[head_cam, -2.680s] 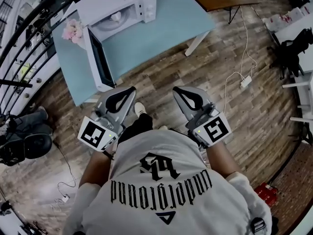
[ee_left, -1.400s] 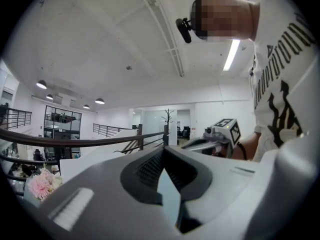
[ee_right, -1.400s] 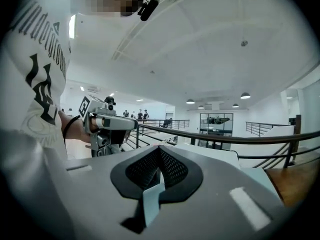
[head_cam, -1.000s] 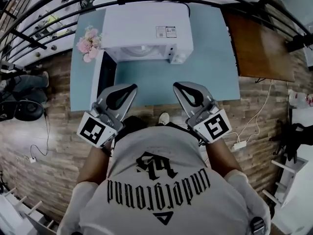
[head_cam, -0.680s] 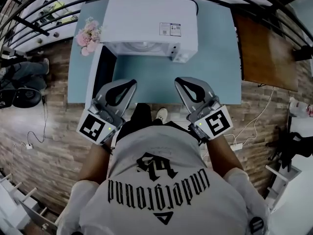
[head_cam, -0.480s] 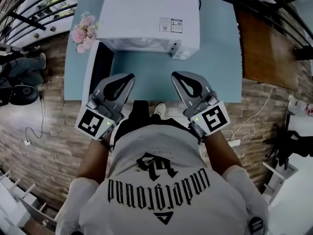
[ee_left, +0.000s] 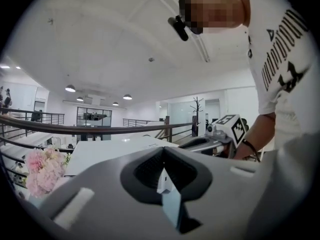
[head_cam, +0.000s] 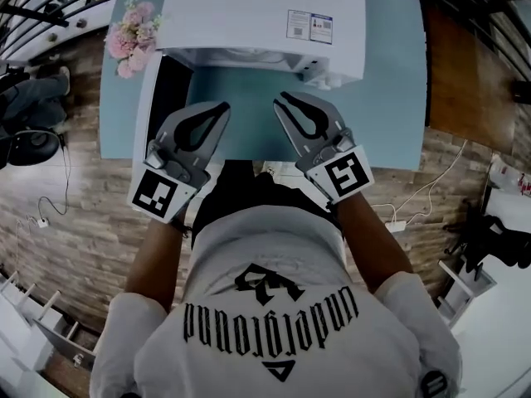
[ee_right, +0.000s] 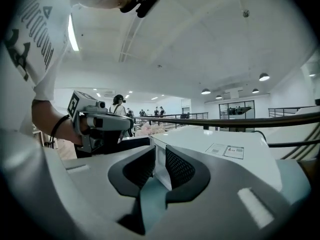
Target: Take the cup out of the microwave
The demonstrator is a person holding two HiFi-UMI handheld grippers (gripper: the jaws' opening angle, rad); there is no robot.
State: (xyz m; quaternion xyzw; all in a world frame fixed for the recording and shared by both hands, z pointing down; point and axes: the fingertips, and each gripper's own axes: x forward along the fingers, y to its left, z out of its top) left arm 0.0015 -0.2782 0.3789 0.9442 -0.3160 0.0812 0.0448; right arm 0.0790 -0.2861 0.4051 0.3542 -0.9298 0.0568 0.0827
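The white microwave [head_cam: 261, 11] stands on the teal table [head_cam: 390, 98], its door [head_cam: 152, 98] swung open to the left. I see only its top and front edge; the cup inside is hidden. My left gripper [head_cam: 223, 106] hovers over the table in front of the open cavity, its tips touching with nothing between them [ee_left: 161, 151]. My right gripper [head_cam: 280, 98] is beside it, a little further forward. Its jaws are opening, with a narrow gap and nothing between them [ee_right: 159, 154]. The microwave's front corner [ee_right: 158, 164] shows through that gap.
Pink flowers [head_cam: 129, 33] stand on the table left of the microwave, behind the open door. A black railing [head_cam: 50, 2] runs behind the table. A brown table [head_cam: 452, 65] adjoins on the right. Cables and a power strip [head_cam: 397, 224] lie on the wooden floor.
Both grippers have moved forward from the table's front edge out over it, towards the microwave's open front. The right jaws have parted slightly. The microwave now looms closer in view.
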